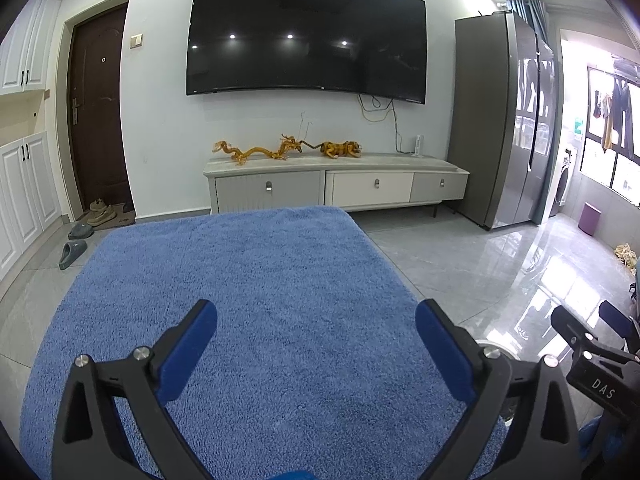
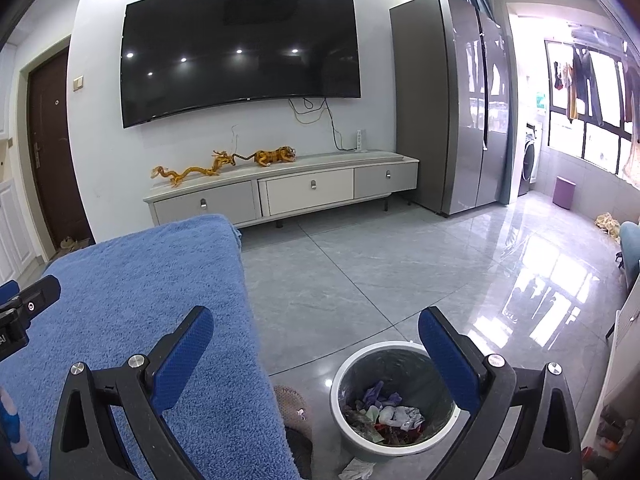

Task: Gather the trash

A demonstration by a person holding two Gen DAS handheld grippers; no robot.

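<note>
Two hand-held grippers hover over a fluffy blue towel-covered surface (image 1: 256, 288) in a living room. The left gripper (image 1: 316, 316), with black arms and blue pads, stands wide apart with nothing between its fingers. The right gripper (image 2: 316, 320) is likewise spread wide and empty, straddling the towel's edge. Seen from the right wrist, a round grey trash bin with a white rim (image 2: 394, 402) sits on the glossy grey tiled floor (image 2: 400, 264) at five o'clock, holding crumpled trash (image 2: 386, 412) (purple, white and red scraps). A crumpled white scrap (image 2: 358, 469) lies on the floor just beside the bin at six o'clock. A large black wall-mounted television (image 2: 240, 52) hangs at twelve o'clock.
</note>
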